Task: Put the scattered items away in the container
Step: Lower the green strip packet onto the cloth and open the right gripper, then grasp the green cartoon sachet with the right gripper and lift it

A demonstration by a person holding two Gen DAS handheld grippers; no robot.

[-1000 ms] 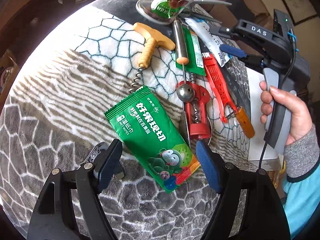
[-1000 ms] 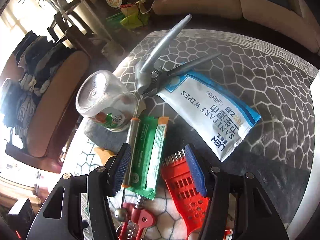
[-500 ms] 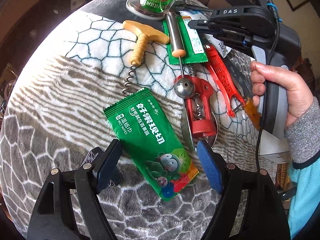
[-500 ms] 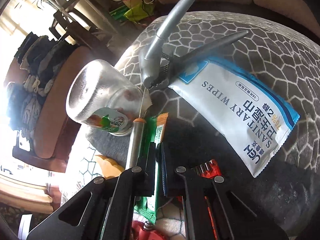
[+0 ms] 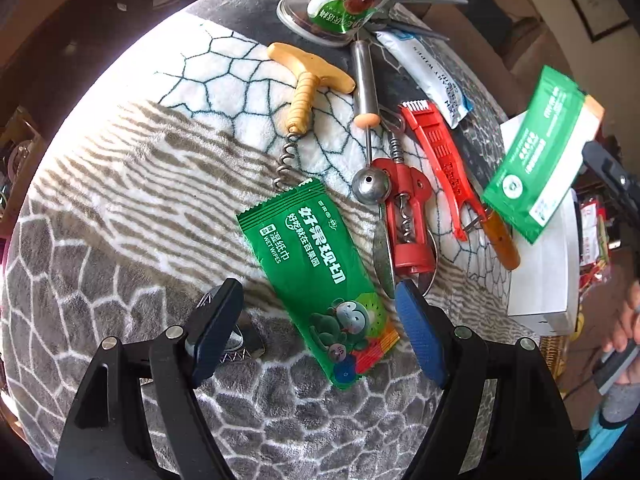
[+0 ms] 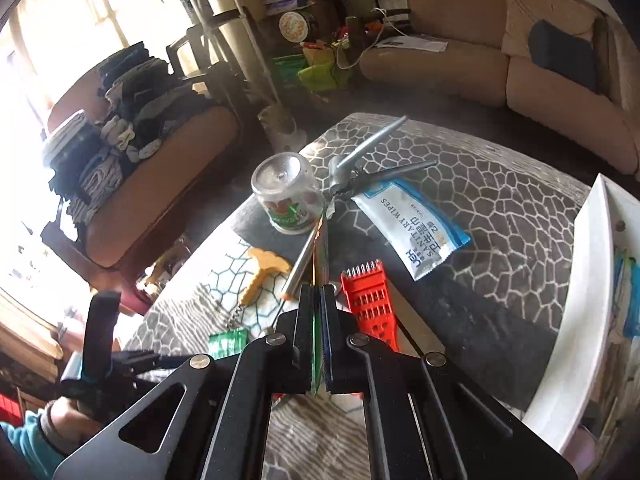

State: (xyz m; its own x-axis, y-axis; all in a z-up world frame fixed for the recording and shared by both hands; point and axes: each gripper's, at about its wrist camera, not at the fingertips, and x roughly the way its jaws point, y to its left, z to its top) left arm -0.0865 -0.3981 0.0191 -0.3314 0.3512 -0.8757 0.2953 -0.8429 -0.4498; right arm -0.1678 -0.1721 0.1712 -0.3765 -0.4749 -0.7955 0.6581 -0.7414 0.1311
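Your right tongs (image 6: 319,344) pinch the green sachet (image 5: 536,156) by its edge, aloft near the white bin (image 6: 588,280); it could slip out short. Left tongs (image 5: 320,320) gape over the wipes pack (image 5: 316,276), seemingly not touching.

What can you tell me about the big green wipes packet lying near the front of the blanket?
The wipes packet is a flat, glossy green plastic sachet with white lettering, including "WET WIPES", and a cartoon kiwi figure near its lower end. It looks sealed and lies flat and diagonal on the patterned blanket, between the open jaws of the left gripper, which do not touch it. Its top corner covers the corkscrew tip.
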